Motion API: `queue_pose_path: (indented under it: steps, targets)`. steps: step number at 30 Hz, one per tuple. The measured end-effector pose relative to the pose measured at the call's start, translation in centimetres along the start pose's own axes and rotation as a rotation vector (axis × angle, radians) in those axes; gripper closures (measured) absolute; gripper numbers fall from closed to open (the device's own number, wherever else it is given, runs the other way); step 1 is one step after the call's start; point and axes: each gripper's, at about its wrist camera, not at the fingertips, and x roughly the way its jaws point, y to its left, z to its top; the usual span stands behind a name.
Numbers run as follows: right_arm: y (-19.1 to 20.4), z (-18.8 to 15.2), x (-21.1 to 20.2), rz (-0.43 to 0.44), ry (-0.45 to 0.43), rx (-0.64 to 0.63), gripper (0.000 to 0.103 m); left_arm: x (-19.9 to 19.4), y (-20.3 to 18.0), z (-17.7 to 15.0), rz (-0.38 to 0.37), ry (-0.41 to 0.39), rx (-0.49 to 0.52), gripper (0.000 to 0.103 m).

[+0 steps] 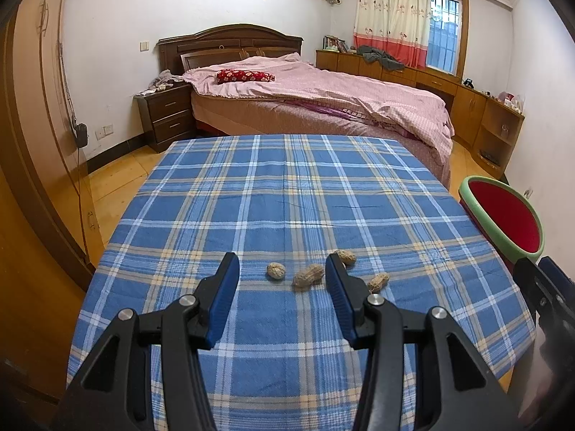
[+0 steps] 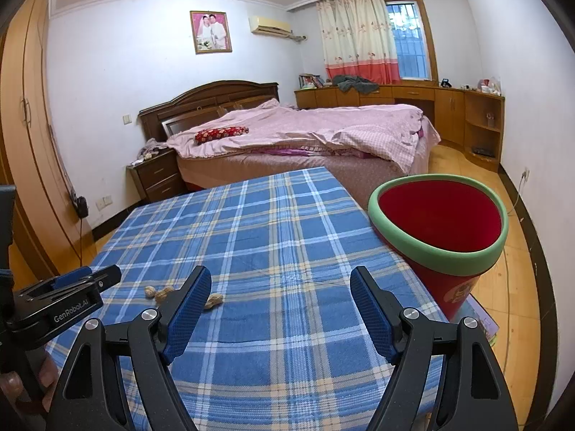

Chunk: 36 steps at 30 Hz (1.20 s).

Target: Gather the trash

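Four peanut shells (image 1: 308, 276) lie in a loose row on the near part of the table (image 1: 287, 194), all on the cloth and none in the bin (image 2: 440, 230). The red bin with a green rim stands off the table's right edge, tilted toward the cameras; what shows of its inside looks bare.

The left claw (image 1: 282, 269) hangs just above the row, fingers spread, holding nothing; its right finger stands among the shells. The right claw (image 2: 280, 283) is likewise spread and holds nothing, over bare cloth between the shells and the bin.

Recommended handling: centre one shell between the fingers, lower until the pads bracket it, and close gently, since shells are probably brittle and light. Keep neighbouring shells clear of the fingers.

The cloth is blue plaid, soft, and may snag fingertips. Beyond the table: a bed with pink covers, a nightstand, wooden cabinets, a curtained window.
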Motion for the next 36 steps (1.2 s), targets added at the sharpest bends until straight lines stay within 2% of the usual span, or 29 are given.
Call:
queue_pose_path:
  steps: [36]
  targets:
    - [-0.03,-0.07,0.11,-0.003,0.004,0.004,0.022,-0.04,-0.05,0.2,0.004,-0.013,-0.006,0.053]
